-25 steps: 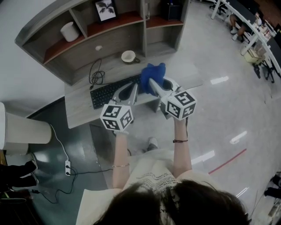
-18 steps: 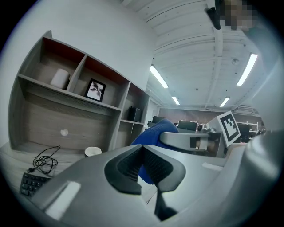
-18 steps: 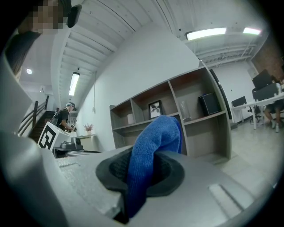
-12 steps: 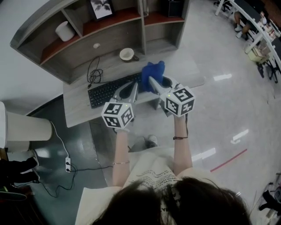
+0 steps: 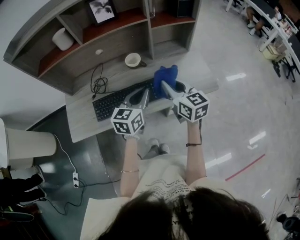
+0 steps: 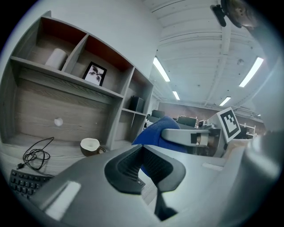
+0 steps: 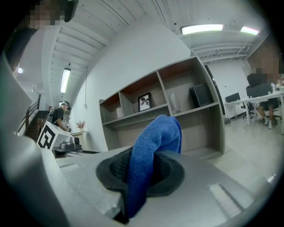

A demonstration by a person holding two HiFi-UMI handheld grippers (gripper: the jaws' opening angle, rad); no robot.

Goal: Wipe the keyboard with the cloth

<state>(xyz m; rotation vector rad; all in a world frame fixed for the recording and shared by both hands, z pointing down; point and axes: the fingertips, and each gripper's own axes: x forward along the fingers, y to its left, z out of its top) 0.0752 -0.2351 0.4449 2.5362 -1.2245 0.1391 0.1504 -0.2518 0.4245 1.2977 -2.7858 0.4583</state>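
Note:
A black keyboard [image 5: 112, 101] lies on the grey desk [image 5: 84, 124], its right part hidden behind my grippers. My right gripper [image 5: 167, 88] is shut on a blue cloth [image 5: 165, 77], which sticks up from between the jaws above the keyboard's right end. The right gripper view shows the cloth [image 7: 153, 148] folded over the pads of that gripper [image 7: 142, 170]. My left gripper [image 5: 139, 97] hovers over the keyboard's middle, just left of the cloth. In the left gripper view its jaws [image 6: 144, 153] are shut with nothing between them, and the cloth [image 6: 155, 129] shows behind.
A white cup [image 5: 133, 59] and a coiled black cable [image 5: 97, 84] sit at the back of the desk under the shelf unit [image 5: 117, 35]. The shelves hold a picture frame [image 5: 99, 9] and a white pot [image 5: 62, 38]. A white bin [image 5: 28, 143] stands at the left.
Both grippers and the cloth stay over the keyboard's right half, almost unmoved. The head view has shifted a little, so the desk sits slightly lower left.

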